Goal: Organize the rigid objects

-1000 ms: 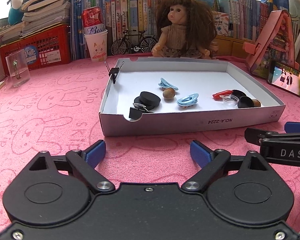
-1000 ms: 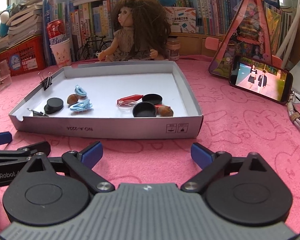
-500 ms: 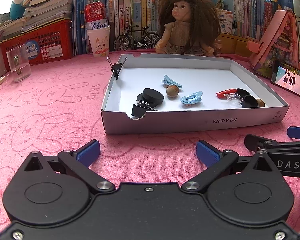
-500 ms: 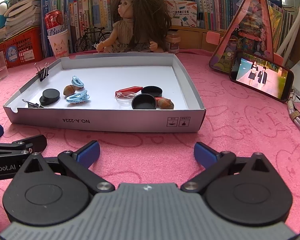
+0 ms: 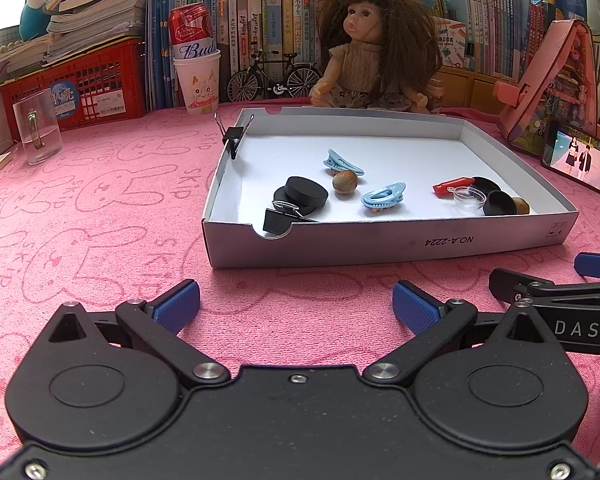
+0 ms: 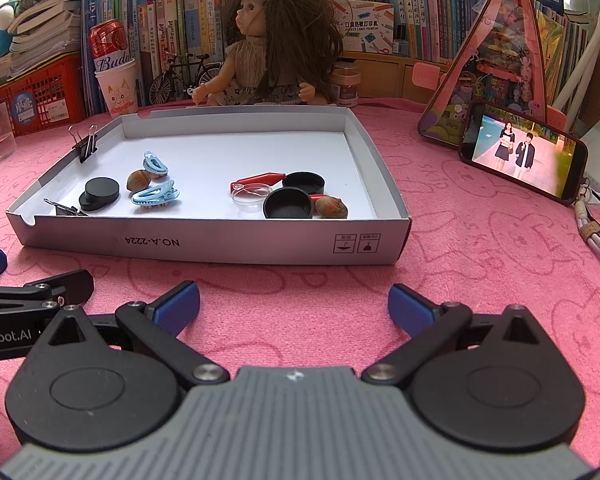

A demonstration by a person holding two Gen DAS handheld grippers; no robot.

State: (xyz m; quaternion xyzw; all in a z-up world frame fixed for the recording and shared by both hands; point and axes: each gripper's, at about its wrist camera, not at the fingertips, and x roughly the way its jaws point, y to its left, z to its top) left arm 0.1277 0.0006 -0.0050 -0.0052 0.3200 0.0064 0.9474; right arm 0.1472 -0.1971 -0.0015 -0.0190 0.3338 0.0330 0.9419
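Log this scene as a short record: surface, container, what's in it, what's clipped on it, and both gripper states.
surface: pink cloth
container: shallow white box lid
contents: two blue hair clips, two nuts, black discs, two black caps, red clip, clear lid, loose binder clip
clipped on left wall: binder clip
left gripper: open, empty
right gripper: open, empty

**Small rigid items scattered in a shallow white cardboard box lid**

Shallow white cardboard box lid [image 5: 380,242] flat on pink cloth. Inside, left: two stacked black round discs [image 5: 302,196], black binder clip [image 5: 278,220] lying at the front notch, another black binder clip [image 5: 233,136] clamped upright on the left wall. Centre: two light-blue plastic hair clips [image 5: 382,199], brown nut [image 5: 345,181] between. Right: red plastic clip [image 6: 256,180], clear round dish [image 6: 252,196], two black round caps [image 6: 288,204], second brown nut [image 6: 331,207] touching the nearer cap.
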